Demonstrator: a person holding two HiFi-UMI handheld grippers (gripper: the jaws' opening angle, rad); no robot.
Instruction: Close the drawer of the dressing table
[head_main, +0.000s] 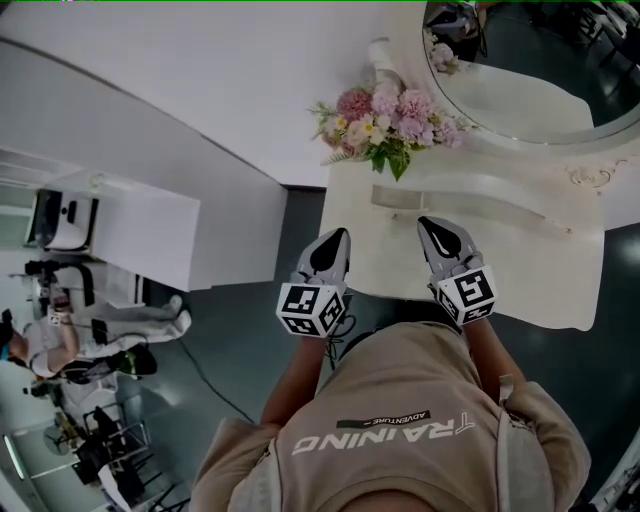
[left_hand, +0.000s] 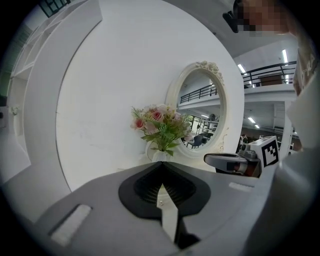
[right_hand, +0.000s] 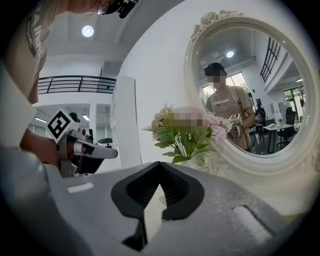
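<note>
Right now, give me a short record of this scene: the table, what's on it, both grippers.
table: white dressing table, round white-framed mirror at its back
on top: pink flower bouquet in a white vase
left gripper: grey, jaws shut, empty, over the front edge
right gripper: grey, jaws shut, empty, over the front edge
drawer: not visible

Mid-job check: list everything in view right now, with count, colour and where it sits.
dressing table: one, white, right of centre
mirror: one, round, white ornate frame, at the table's back
flower bouquet: one, pink and cream with green leaves, on the table, left of the mirror
vase: one, white, under the bouquet
cabinet: one, white, left of the table
bystander: one, in white, far left
floor: dark grey
drawer: not visible in any view
left tool: one, grey-black, shut, empty, over the table's front-left corner
right tool: one, grey-black, shut, empty, over the table's front
shirt: one, beige, bottom
</note>
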